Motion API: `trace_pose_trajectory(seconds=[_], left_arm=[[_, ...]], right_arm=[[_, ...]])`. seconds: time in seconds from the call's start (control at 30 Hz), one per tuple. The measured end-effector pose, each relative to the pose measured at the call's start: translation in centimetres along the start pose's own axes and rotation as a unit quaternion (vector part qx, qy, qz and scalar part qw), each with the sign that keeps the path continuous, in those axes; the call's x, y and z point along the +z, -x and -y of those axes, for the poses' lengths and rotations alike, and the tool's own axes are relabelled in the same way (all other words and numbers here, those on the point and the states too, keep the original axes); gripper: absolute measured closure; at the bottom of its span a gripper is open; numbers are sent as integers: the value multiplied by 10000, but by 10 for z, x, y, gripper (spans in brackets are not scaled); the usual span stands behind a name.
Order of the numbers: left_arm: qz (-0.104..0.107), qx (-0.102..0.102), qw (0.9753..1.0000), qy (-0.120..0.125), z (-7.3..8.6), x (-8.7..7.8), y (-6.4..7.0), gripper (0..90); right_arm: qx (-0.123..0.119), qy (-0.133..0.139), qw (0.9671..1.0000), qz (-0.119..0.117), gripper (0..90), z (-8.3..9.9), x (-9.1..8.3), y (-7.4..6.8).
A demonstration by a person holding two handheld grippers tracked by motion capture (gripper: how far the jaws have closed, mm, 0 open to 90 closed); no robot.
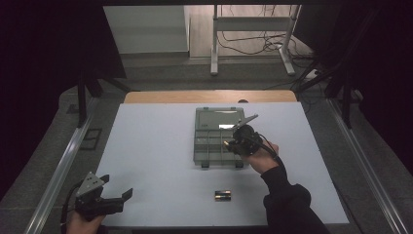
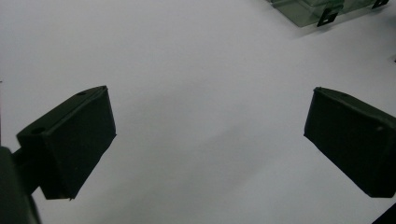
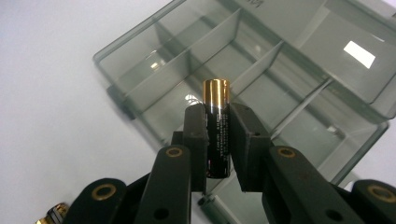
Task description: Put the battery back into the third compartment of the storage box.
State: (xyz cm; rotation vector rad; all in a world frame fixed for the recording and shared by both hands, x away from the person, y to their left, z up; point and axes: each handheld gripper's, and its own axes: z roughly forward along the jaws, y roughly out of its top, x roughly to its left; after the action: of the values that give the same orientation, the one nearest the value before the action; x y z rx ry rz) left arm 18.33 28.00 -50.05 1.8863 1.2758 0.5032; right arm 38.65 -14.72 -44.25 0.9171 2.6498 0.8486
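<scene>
Black-and-gold cylindrical battery [image 3: 216, 128] clamped upright in right gripper [image 3: 217, 140] above smoky clear-plastic divided organiser box [image 3: 261, 70]; step apparently loading, next calls for lowering into a compartment; left gripper [image 2: 210, 135] released, idle over white desk [image 2: 187, 56].

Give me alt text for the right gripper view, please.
The right gripper pinches a black and gold battery upright between its fingers, above an open, clear grey compartment box on a white table. More batteries peek in at the bottom left corner.
</scene>
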Motion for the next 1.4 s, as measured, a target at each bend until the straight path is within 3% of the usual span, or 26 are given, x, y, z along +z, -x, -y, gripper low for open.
trace_pose_trajectory(seconds=[0.57,0.83,1.13,1.37,1.4], left_arm=[[10,-1,10000,2,0,0,0,25],[14,7,10000,-2,0,0,0,25],[13,24,10000,-9,0,0,0,26],[14,30,10000,-7,0,0,0,26],[14,30,10000,-7,0,0,0,26]], right_arm=[[330,-75,9990,280,768,-28,20,23],[533,-277,9972,443,768,-27,39,33],[601,-355,9963,503,757,-28,54,36],[485,-237,9975,458,508,-27,42,31],[485,-237,9975,458,508,-27,42,31]])
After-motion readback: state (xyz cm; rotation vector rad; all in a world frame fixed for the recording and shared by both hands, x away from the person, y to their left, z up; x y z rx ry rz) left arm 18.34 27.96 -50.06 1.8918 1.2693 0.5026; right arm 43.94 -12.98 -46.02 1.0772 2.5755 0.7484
